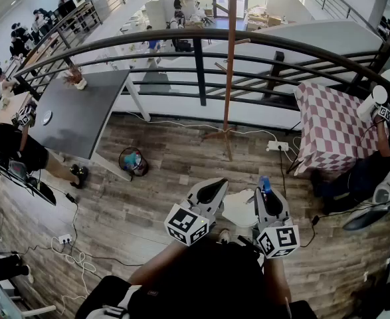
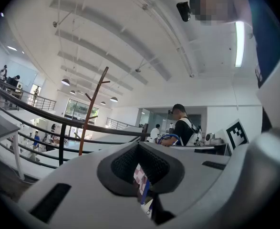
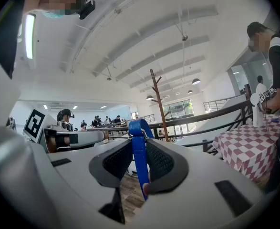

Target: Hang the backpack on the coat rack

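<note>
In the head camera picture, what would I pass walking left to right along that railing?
Grey table → small round bin on the floor → wooden coat rack → white power strip → table with checkered cloth.

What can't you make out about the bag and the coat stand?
- Backpack: in head view, left gripper, right gripper and the person's body cover it; only a white patch shows.
- Coat rack: head view's upper edge cuts off its top; gripper views show it small.
- Left gripper view: sliver between the closed jaws is too small to identify.
</note>
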The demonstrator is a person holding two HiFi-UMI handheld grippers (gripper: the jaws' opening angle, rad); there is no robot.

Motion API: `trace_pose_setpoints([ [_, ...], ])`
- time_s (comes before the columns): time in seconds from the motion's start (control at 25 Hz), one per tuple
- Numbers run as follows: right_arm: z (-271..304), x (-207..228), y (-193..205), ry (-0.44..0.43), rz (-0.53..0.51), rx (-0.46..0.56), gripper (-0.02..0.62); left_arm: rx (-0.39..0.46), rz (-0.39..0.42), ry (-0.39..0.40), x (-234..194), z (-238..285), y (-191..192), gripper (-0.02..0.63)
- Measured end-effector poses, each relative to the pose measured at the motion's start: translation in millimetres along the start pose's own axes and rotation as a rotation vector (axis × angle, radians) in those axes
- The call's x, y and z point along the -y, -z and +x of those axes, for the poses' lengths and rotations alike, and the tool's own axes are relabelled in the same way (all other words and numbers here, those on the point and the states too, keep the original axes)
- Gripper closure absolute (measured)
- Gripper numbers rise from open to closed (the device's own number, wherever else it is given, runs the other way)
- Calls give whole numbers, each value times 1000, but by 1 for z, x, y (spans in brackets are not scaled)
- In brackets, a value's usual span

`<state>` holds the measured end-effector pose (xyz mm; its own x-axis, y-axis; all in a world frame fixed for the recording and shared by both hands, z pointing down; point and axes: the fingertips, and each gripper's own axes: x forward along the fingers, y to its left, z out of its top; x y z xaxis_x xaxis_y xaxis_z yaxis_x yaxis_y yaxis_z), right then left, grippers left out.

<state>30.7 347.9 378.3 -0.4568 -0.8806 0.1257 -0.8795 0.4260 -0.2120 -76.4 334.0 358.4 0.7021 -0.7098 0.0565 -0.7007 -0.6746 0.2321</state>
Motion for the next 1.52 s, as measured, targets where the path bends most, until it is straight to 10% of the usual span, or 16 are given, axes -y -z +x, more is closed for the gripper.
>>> trace_pose_setpoints([
  [1.52, -1, 42, 11, -111, 23, -21, 500, -60, -49, -45, 31, 31, 39, 600],
])
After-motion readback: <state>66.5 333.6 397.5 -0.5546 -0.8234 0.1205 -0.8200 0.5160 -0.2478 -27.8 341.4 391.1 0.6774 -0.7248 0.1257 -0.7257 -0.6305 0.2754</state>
